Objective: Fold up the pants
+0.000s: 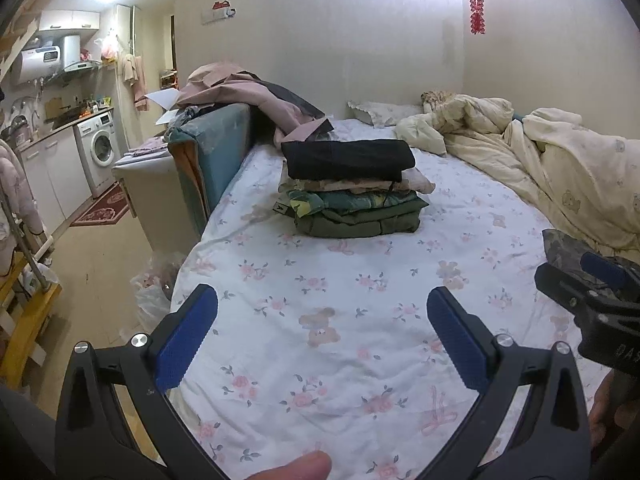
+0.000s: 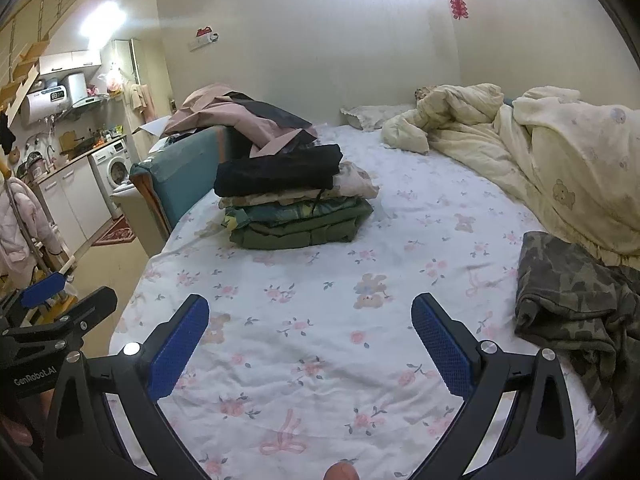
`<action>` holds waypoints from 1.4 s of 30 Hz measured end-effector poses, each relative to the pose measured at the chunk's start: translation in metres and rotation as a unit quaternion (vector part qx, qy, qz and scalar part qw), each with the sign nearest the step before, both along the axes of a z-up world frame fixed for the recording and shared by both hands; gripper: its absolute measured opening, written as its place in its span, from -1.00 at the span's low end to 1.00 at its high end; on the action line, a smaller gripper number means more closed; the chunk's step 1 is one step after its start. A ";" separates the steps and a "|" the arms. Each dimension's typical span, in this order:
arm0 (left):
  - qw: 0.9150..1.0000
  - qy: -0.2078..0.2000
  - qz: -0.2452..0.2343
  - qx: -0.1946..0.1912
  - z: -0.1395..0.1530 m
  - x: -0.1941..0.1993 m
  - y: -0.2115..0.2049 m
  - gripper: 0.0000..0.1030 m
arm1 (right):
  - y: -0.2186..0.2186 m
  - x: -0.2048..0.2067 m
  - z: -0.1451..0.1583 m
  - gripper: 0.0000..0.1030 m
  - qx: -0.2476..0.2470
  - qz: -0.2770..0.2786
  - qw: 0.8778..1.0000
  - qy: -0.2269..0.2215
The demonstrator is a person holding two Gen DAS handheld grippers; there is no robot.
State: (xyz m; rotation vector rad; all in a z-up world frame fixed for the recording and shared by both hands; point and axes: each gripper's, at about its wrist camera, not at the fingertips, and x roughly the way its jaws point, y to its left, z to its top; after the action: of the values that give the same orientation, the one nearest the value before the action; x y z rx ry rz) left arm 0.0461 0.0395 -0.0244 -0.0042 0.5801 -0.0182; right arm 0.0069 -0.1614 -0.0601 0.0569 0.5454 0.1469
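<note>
Left gripper (image 1: 322,322) hovers level over the floral bed sheet (image 1: 360,360), its ridged blue pads (image 1: 186,340) spread wide and empty. Ahead of it sits a stack of folded clothes (image 1: 352,188). Right gripper (image 2: 310,328) is likewise wide apart, holding nothing. Only its view shows the crumpled camouflage pants (image 2: 572,300) lying just right of its fingers, beside a cream quilt (image 2: 560,168).

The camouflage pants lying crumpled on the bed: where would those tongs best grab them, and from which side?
Probably the near left corner of the camouflage pants, coming from the left over the bare sheet. There the cloth ends in a thick, fairly straight edge facing the open right tongs; the quilt crowds the far side.
</note>
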 end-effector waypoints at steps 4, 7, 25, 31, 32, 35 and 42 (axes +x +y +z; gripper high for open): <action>1.000 -0.002 0.004 -0.006 0.001 0.000 0.003 1.00 | 0.001 0.000 0.000 1.00 -0.002 0.000 1.000 -0.001; 1.000 -0.004 0.006 -0.005 0.001 0.000 0.003 1.00 | 0.000 0.000 -0.001 1.00 -0.001 0.002 1.000 -0.001; 1.000 -0.009 0.011 -0.016 0.005 -0.002 0.004 1.00 | 0.003 -0.001 0.005 1.00 -0.011 0.000 1.000 -0.009; 1.000 -0.011 0.017 -0.018 0.005 -0.003 0.006 1.00 | 0.002 -0.001 0.005 1.00 -0.013 0.000 1.000 -0.014; 1.000 -0.010 0.018 -0.020 0.005 -0.002 0.007 1.00 | 0.002 -0.002 0.005 1.00 -0.013 0.000 1.000 -0.015; 1.000 -0.010 0.017 -0.020 0.005 -0.003 0.008 1.00 | 0.002 -0.002 0.005 1.00 -0.013 0.001 1.000 -0.015; 1.000 -0.011 0.017 -0.020 0.005 -0.002 0.008 1.00 | 0.001 0.000 0.004 1.00 -0.019 0.001 1.000 -0.013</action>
State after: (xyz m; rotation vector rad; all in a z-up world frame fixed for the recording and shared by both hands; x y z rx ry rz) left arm 0.0437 0.0475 -0.0196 -0.0518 0.5573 0.0038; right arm 0.0066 -0.1607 -0.0561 0.0182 0.5226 0.1387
